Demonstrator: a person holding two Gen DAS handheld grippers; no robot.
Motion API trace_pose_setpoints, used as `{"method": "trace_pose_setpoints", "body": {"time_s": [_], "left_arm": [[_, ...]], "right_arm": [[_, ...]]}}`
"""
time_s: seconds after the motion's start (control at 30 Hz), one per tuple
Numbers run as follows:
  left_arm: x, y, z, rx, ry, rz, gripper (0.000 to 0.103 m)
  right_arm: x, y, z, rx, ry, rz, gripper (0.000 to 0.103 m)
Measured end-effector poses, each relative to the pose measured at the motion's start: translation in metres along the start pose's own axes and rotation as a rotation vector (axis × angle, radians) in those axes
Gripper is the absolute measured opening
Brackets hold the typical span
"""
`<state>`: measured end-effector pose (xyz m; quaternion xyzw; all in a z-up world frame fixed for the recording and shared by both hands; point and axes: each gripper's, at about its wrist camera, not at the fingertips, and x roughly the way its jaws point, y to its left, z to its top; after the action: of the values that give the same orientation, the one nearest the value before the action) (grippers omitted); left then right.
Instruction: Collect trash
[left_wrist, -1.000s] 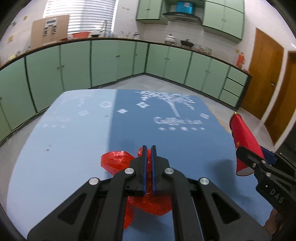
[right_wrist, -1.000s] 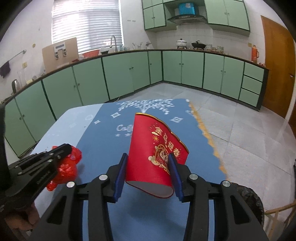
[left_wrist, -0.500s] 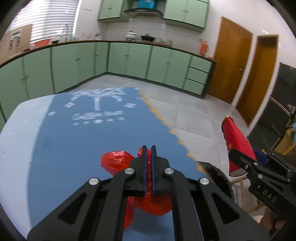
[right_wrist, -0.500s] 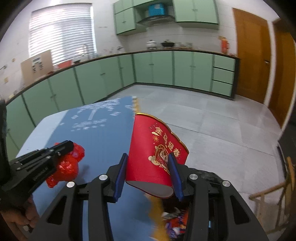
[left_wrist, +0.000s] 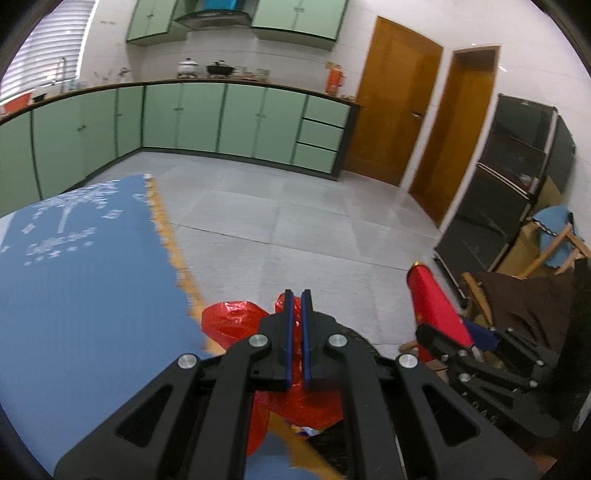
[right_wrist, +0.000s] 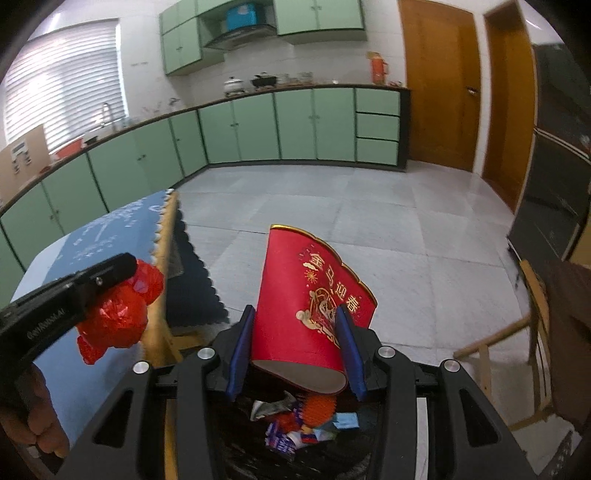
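From the left wrist, your left gripper (left_wrist: 295, 295) has its jaws clamped on the crumpled red plastic wrapper (left_wrist: 232, 319), held at the edge of the blue-clothed desk (left_wrist: 74, 295). From the right wrist, your right gripper (right_wrist: 295, 321) pinches the red paper cup (right_wrist: 306, 302) between its jaws — directly above the trash bin (right_wrist: 295, 432), which holds mixed wrappers.

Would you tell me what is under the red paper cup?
Under the cup is a dark bin with wrappers and an orange piece; the hand-held gripper hides the bin's rim.
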<state>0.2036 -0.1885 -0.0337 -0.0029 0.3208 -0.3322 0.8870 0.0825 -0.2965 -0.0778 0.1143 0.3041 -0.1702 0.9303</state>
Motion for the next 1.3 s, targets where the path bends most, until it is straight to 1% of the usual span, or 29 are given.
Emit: {"method": "trace_pose_setpoints", "body": {"time_s": [0.07, 0.2, 0.3, 0.37, 0.43, 0.47, 0.5, 0.53, 0.57, 0.7, 0.77, 0.8, 0.83, 0.87, 0.9, 0.93, 1.0, 1.03, 1.07, 1.2, 1.3], "left_arm": [[0.007, -0.011, -0.001, 0.011, 0.007, -0.023, 0.003], [0.019, -0.025, -0.003, 0.025, 0.028, -0.044, 0.003], [0.025, -0.028, -0.006, 0.028, 0.055, -0.05, 0.003], [0.029, -0.027, -0.007, 0.023, 0.068, -0.044, 0.007], [0.03, -0.025, -0.006, 0.018, 0.074, -0.043, 0.007], [0.028, -0.025, -0.005, 0.018, 0.073, -0.04, 0.009], [0.027, -0.025, -0.004, 0.02, 0.071, -0.035, 0.012], [0.026, -0.025, -0.003, 0.02, 0.068, -0.033, 0.018], [0.023, -0.024, -0.002, 0.019, 0.062, -0.028, 0.023], [0.017, -0.023, 0.0, 0.016, 0.053, -0.015, 0.028], [0.011, -0.021, 0.001, 0.011, 0.043, -0.002, 0.036], [0.008, -0.02, 0.002, 0.01, 0.036, 0.005, 0.037], [0.003, -0.019, 0.002, 0.007, 0.027, 0.014, 0.042], [0.0, -0.018, 0.002, 0.005, 0.021, 0.019, 0.048], [-0.006, -0.017, 0.002, 0.003, 0.011, 0.028, 0.052], [-0.012, -0.015, 0.002, 0.004, -0.001, 0.042, 0.058], [-0.021, -0.014, 0.0, 0.007, -0.017, 0.057, 0.062], [-0.028, -0.012, -0.001, 0.005, -0.026, 0.069, 0.067], [-0.032, -0.011, -0.002, 0.002, -0.033, 0.081, 0.072], [-0.055, -0.003, -0.009, -0.014, -0.064, 0.116, 0.079], [-0.072, 0.005, -0.018, -0.036, -0.074, 0.139, 0.085]], "right_arm": [[-0.001, -0.013, -0.003, 0.015, 0.002, -0.01, 0.044], [-0.002, -0.028, -0.008, 0.04, 0.007, -0.022, 0.044], [0.0, -0.034, -0.011, 0.045, 0.015, -0.026, 0.044], [0.003, -0.036, -0.011, 0.047, 0.023, -0.026, 0.045], [0.006, -0.038, -0.012, 0.049, 0.034, -0.021, 0.045], [0.007, -0.038, -0.013, 0.048, 0.038, -0.018, 0.045], [0.009, -0.037, -0.012, 0.044, 0.043, -0.014, 0.048], [0.01, -0.037, -0.012, 0.042, 0.044, -0.013, 0.052], [0.01, -0.035, -0.013, 0.038, 0.045, -0.012, 0.053], [0.01, -0.033, -0.013, 0.033, 0.044, -0.01, 0.058], [0.009, -0.032, -0.014, 0.033, 0.041, -0.014, 0.061], [0.007, -0.032, -0.014, 0.033, 0.038, -0.016, 0.064], [0.005, -0.032, -0.014, 0.034, 0.035, -0.018, 0.067], [0.003, -0.031, -0.014, 0.033, 0.029, -0.019, 0.068], [0.001, -0.03, -0.013, 0.031, 0.026, -0.02, 0.072], [-0.004, -0.028, -0.013, 0.026, 0.016, -0.019, 0.076], [-0.01, -0.027, -0.013, 0.014, 0.003, -0.02, 0.081], [-0.013, -0.026, -0.013, 0.01, 0.0, -0.02, 0.085], [-0.016, -0.025, -0.014, 0.005, -0.005, -0.016, 0.086], [-0.03, -0.021, -0.017, 0.004, -0.018, 0.013, 0.097], [-0.042, -0.02, -0.02, -0.004, -0.03, 0.027, 0.097]]}}
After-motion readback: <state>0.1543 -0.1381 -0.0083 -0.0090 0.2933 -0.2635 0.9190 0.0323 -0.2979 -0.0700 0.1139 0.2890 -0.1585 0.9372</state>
